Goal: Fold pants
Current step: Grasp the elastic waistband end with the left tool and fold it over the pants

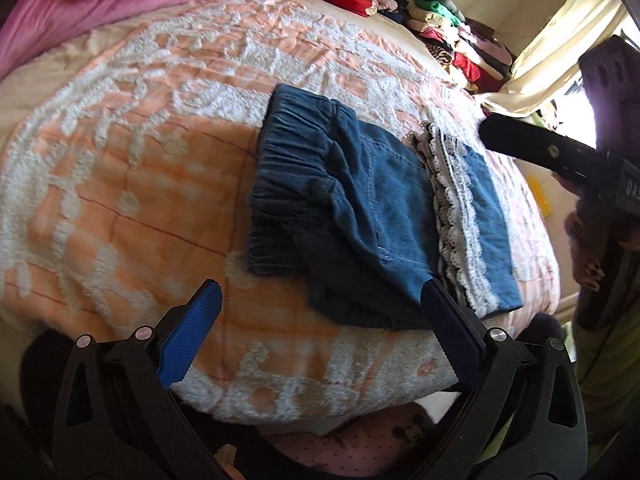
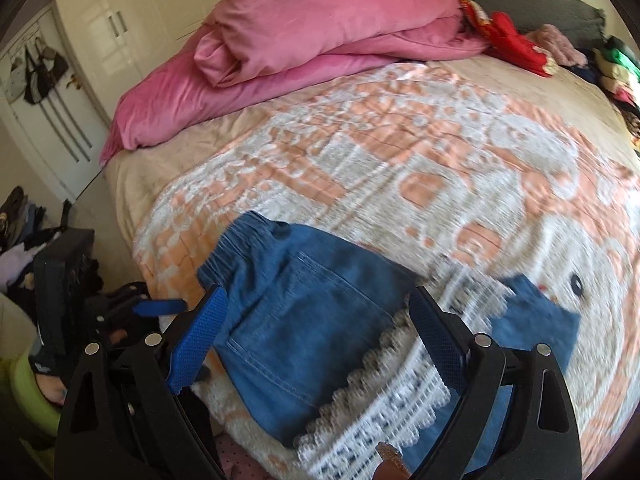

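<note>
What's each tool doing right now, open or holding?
Left tool: open, holding nothing, at the near edge of the folded pants.
Right tool: open, empty, above the pants.

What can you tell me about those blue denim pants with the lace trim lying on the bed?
The blue denim pants lie folded into a compact, roughly rectangular bundle on the orange-and-white tufted bedspread, near its front edge. A gathered elastic waistband forms one end; white lace trim crosses the leg part toward the other, with plain denim beyond it. Pale stitching outlines a pocket. The fabric looks soft and slightly rumpled. Both grippers hover open above it, neither gripping it.
</note>
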Motion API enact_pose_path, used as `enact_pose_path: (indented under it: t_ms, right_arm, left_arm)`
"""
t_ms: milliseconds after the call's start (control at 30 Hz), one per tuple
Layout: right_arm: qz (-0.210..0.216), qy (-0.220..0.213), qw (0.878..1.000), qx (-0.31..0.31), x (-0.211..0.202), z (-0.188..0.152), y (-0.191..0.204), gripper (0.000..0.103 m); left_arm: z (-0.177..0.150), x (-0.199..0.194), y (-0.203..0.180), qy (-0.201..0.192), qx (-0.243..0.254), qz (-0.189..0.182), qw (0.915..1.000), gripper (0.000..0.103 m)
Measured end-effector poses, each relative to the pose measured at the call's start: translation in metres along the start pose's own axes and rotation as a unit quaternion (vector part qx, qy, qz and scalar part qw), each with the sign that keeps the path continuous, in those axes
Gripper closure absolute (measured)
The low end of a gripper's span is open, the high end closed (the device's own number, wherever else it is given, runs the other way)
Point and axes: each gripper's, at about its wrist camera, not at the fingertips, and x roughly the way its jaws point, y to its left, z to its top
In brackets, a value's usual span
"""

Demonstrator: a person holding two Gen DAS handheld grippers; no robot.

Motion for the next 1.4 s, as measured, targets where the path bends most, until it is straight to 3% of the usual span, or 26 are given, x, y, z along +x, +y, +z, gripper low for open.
enact_pose_path:
  t_ms: [33,100,167,367,633,833,967,1000,1067,1133,1400]
  right_arm:
    - [0.002,0.003,1.000,-0.003,0.004,0.003,0.002,0.012]
    - [0.009,0.012,1.000,-0.010,0.014,0.010,0.005,0.012]
    - [0.011,0.023,1.000,-0.015,0.025,0.016,0.009,0.012]
    - [0.019,0.054,0.998,-0.040,0.057,0.024,0.023,0.012]
    - [0.017,0.090,0.994,-0.062,0.103,0.037,0.033,0.012]
    - [0.043,0.105,0.992,-0.048,0.129,0.041,0.031,0.013]
    - [0.086,0.113,0.989,-0.037,0.140,0.037,0.029,0.047]
    - [0.091,0.109,0.989,-0.037,0.139,0.036,0.029,0.055]
    - [0.097,0.099,0.990,-0.035,0.131,0.036,0.027,0.062]
    - [0.104,0.085,0.991,-0.028,0.119,0.035,0.023,0.065]
    - [0.126,-0.006,0.992,0.029,0.036,0.024,-0.021,0.065]
  left_arm:
    - [0.000,0.002,0.000,0.000,-0.004,-0.007,1.0000,0.010]
    - [0.001,0.006,0.001,0.002,-0.014,-0.019,0.9997,0.022]
    - [0.002,0.012,0.002,0.004,-0.024,-0.033,0.9992,0.045]
    - [0.003,0.024,0.009,0.016,-0.053,-0.054,0.9970,0.058]
    - [0.004,0.031,0.009,0.017,-0.060,-0.063,0.9960,0.059]
    - [0.006,0.037,0.009,0.019,-0.066,-0.069,0.9953,0.050]
    - [0.007,0.042,0.007,0.010,-0.069,-0.071,0.9951,0.050]
    - [0.008,0.042,0.006,0.007,-0.068,-0.069,0.9952,0.053]
    - [0.008,0.040,0.005,0.004,-0.068,-0.076,0.9948,0.067]
    - [0.009,0.035,0.001,0.001,-0.067,-0.087,0.9940,0.071]
    - [0.021,0.010,-0.046,-0.022,-0.014,-0.114,0.9931,0.071]
